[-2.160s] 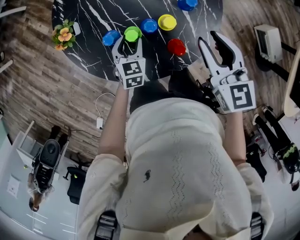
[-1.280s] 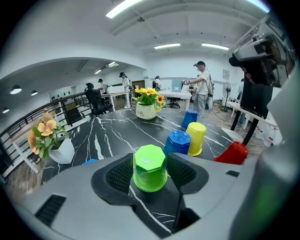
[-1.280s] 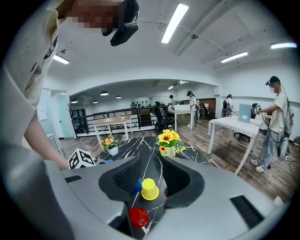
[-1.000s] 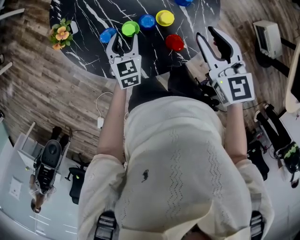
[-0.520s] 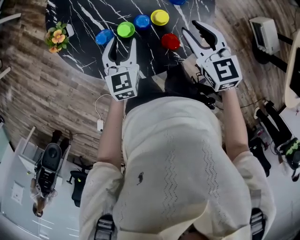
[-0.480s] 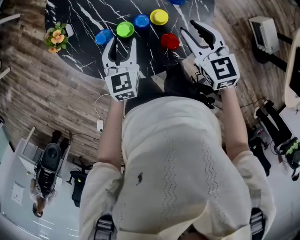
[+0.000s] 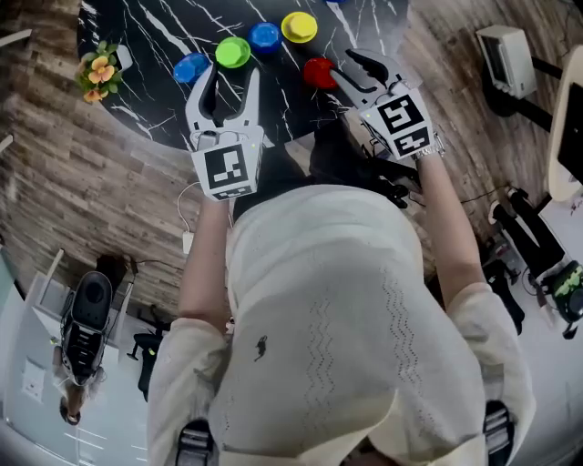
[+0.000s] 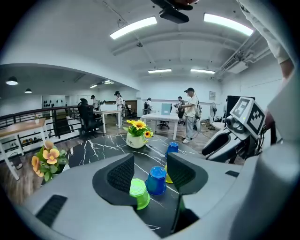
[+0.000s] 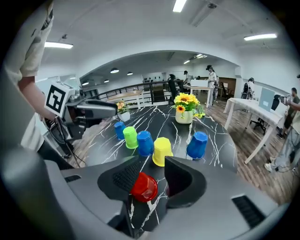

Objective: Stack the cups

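Observation:
Several upturned cups stand on the black marble table [image 7: 173,27]: blue [image 7: 191,66], green [image 7: 232,51], blue [image 7: 265,35], yellow [image 7: 299,26] and red [image 7: 318,71]. My left gripper [image 7: 228,82] hangs open just short of the green cup [image 8: 139,193] and a blue cup [image 8: 156,180], holding nothing. My right gripper [image 7: 344,69] reaches the red cup [image 9: 144,186], which stands on the table between its jaws, close to the left pad and clear of the right one. Those jaws are opening. The yellow cup [image 9: 161,151] stands just beyond.
A sixth cup, blue [image 9: 197,145], stands apart to the right. A sunflower vase [image 9: 185,112] is at the table's far side and an orange flower pot [image 7: 96,73] at its left edge. Wooden floor, desks, chairs and people surround the table.
Both grippers have moved forward over the table's near edge. The right one swung left and now has the red cup between its jaws.

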Available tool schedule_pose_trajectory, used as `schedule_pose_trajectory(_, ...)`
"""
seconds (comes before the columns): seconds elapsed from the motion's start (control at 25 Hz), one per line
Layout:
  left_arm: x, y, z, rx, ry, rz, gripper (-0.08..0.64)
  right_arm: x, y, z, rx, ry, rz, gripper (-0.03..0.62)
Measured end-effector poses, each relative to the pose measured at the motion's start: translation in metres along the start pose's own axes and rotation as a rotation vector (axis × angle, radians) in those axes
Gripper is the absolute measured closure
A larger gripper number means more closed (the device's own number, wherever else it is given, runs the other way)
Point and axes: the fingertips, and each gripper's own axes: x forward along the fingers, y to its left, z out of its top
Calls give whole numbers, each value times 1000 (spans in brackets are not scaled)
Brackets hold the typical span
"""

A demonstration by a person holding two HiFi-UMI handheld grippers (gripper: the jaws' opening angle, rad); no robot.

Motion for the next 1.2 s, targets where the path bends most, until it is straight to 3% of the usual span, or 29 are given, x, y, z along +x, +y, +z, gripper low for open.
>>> schedule_pose_trajectory(0.4,-5,-6,-5,-1,8,-20,321,22,27,-55,-81,153,79,369)
schedule_pose_trajectory(0.72,-9,-9,-12,8,16,-32,321,34,34,-70,-127,218,60,365)
schedule_pose_trajectory(1.2,-12,-5,-13,21,21,-29,321,31,31,-59,-118,201,56,377)
